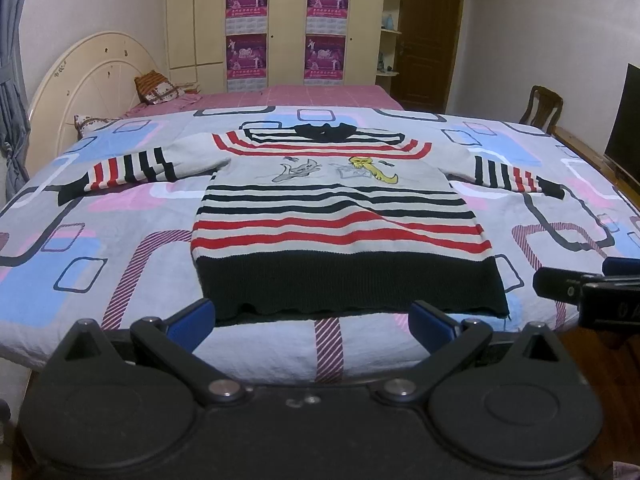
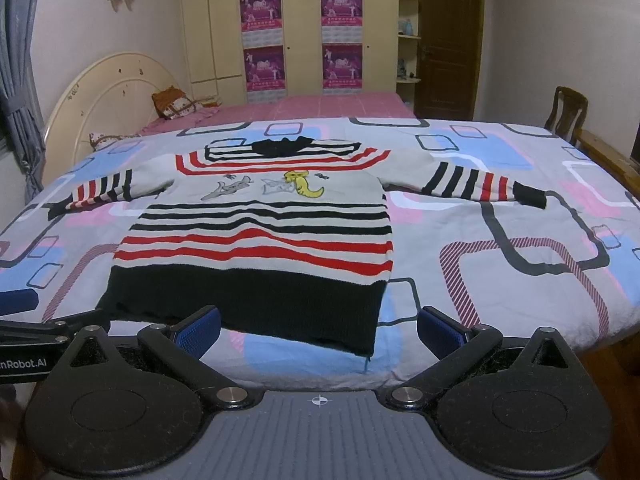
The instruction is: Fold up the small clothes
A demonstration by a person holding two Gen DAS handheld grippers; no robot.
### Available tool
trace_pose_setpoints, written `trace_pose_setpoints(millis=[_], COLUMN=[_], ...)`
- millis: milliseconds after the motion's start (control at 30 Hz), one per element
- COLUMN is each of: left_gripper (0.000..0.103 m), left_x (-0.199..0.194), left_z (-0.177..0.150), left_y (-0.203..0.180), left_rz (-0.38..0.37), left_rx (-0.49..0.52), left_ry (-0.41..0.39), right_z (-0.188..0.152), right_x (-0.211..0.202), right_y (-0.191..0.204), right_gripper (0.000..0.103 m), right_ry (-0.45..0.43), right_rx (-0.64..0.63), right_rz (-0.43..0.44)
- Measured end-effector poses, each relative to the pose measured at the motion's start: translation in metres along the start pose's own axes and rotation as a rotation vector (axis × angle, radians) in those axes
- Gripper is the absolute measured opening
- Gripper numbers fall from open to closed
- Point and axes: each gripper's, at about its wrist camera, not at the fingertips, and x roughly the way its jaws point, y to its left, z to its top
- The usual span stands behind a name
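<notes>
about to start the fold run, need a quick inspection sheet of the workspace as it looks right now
surface: bed cover with a rectangle pattern, spread fairly smooth, pink sheet beyond it
job's things: striped sweater lying flat, front up, both sleeves spread out, black hem toward the grippers, unfolded
clutter: pillows by the headboard, away from the sweater
grippers: left gripper open, just short of the hem; right gripper open near the hem's right corner; both hold nothing
cables: nothing seen
surroundings: wardrobe with posters, door, wooden chair, curtain
</notes>
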Motion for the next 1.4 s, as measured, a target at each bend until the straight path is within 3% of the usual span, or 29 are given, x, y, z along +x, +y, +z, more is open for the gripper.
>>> trace_pose_setpoints(millis=[1400], left_gripper=[0.103], left_x=[-0.0021], left_z=[-0.0009], left_y=[0.0012], left_rz=[0.017], left_rx=[0.000], left_ry=[-0.004], right_z=[0.0028], right_x=[0.0005], right_y=[0.0014], right_gripper=[0.103], right_ry=[-0.005], right_rx=[0.005], right_rz=[0.009])
